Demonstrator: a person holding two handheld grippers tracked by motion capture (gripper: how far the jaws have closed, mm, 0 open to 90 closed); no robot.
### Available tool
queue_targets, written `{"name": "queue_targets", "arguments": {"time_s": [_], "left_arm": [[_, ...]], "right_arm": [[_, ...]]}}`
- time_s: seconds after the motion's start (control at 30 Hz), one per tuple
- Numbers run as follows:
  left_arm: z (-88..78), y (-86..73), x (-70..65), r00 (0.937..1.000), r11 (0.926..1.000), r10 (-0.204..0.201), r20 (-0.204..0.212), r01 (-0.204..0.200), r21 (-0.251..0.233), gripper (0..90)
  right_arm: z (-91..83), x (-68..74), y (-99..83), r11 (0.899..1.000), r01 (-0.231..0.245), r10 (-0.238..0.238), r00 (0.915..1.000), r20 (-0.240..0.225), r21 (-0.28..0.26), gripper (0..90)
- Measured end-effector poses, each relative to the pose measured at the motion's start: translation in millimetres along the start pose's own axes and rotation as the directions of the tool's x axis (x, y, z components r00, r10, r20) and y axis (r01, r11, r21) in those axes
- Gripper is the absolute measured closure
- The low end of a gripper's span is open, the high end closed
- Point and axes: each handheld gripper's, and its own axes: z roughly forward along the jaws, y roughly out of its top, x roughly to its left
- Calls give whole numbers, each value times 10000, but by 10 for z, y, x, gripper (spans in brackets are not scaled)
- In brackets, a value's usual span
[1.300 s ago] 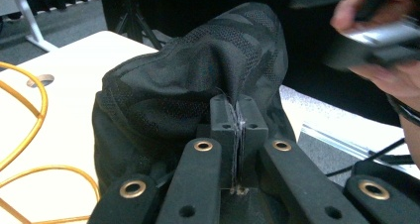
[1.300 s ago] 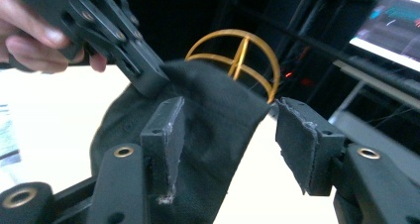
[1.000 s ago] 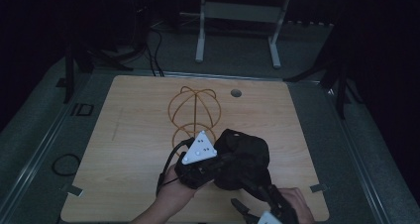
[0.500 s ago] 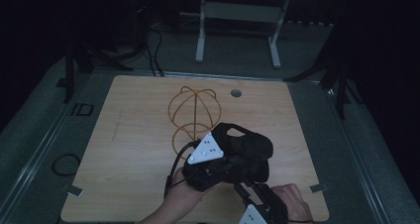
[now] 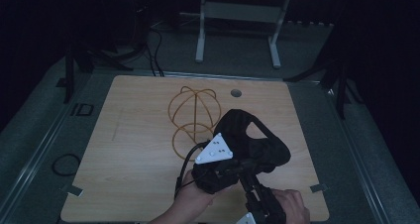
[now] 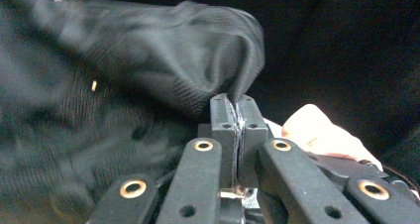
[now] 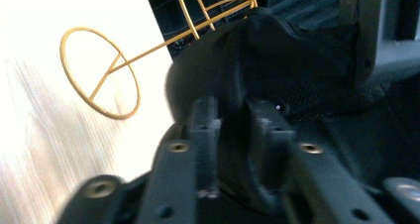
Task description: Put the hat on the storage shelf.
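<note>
Black cap [image 5: 252, 144] pinched by clenched left claw [image 6: 233, 116], lifted off worktop [image 5: 133, 154]; right claw [image 7: 233, 116] just closing around its brim; risk: fabric slipping free, snagging wire stand [image 5: 193, 115] beyond.

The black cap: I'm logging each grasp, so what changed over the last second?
The right hand-held gripper has just been closing, with a fold of the black cap between its jaws. The cap shifted slightly toward the table's far edge. The left hand-held gripper stayed clamped on the cap; the gold wire stand did not move.
</note>
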Motion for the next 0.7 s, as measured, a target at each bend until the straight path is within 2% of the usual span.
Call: {"name": "queue_targets", "arguments": {"time_s": [0.03, 0.07, 0.13, 0.27, 0.37, 0.43, 0.47, 0.63, 0.7], "left_arm": [[0, 0, 0, 10000, 10000, 0, 0, 0, 0, 900], [9, 3, -15, 10000, 10000, 18, -15, -18, -43, 900], [29, 10, -37, 9999, 9999, 166, -39, -166, 30, 900], [66, 8, -49, 9994, 9993, 357, -29, -357, 145, 899], [63, 20, -40, 9983, 9986, 525, -235, -524, 37, 895], [58, 28, -27, 9960, 9974, 713, -533, -714, -16, 894], [55, 22, -10, 9965, 9980, 621, -553, -627, -96, 894], [52, 4, 18, 9963, 9978, 668, -549, -667, 32, 891], [49, 5, 21, 9964, 9978, 659, -529, -659, 14, 882]], "right_arm": [[0, 0, 0, 10000, 0, 0, 10000, 0, 0, 795], [-8, -23, -10, 9999, 98, -97, 9999, 93, -78, 839], [-11, -48, -15, 10000, 85, -85, 10000, 31, -29, 869], [-27, -88, -32, 9999, 107, -106, 9995, -312, 37, 887], [-48, -104, -50, 9998, 175, -175, 9993, -319, 1, 889], [-77, -134, -64, 9998, 201, -204, 9985, -499, -78, 888], [-81, -140, -65, 9997, 207, -214, 9979, -610, -118, 888], [-126, -204, -64, 9991, 90, -151, 9893, -1451, -425, 889], [-139, -220, -58, 9990, 25, -98, 9867, -1624, -451, 888]]}}
